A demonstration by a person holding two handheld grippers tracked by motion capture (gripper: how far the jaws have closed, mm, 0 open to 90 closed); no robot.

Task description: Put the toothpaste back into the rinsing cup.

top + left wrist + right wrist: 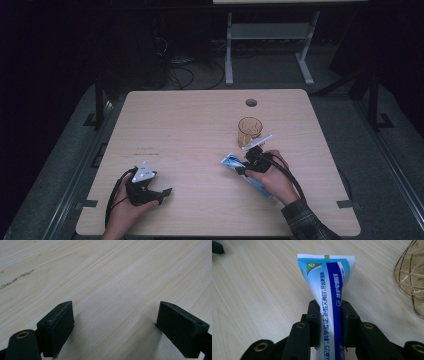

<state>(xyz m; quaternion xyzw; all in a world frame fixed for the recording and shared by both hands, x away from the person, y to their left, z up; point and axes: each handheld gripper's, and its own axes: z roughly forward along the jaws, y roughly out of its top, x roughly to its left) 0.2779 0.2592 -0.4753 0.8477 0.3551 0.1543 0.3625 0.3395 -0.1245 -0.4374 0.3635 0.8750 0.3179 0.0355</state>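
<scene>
Toothpaste tube (329, 290) is clamped between the jaws of the right gripper (329, 322), pinched across its middle w/ the flat crimped end pointing away from the hand. In the high view the tube (231, 161) is seen just off or barely on the table (190, 125), near the right-hand side, w/ the amber glass cup (249, 130) just beyond it & close by. Same cup (412, 277) is caught at the right edge of the right gripper view, near the tube's far end but apart from it.

Left gripper (159, 192) is released: jaws are held wide apart w/ nothing between them, only bare wood seen below, and it is parked low at the near-left of the table, well apart from tube & cup.

Step in hand is judged to be the lift & carry of the tube, prob. toward the cup.

Risks from here:
- Tube is soft & slick, so it could be squeezed flat and slip thru the pads if grip is loosened mid-move
- Too hard a clamp, & paste could be forced toward the cap end, which is hidden under the hand
- Cup is light-looking & near; it could be knocked or tipped by the tube's long end if swung in too low
- If aimed off-centre, the tube could be caught on the rim & left hanging out
</scene>
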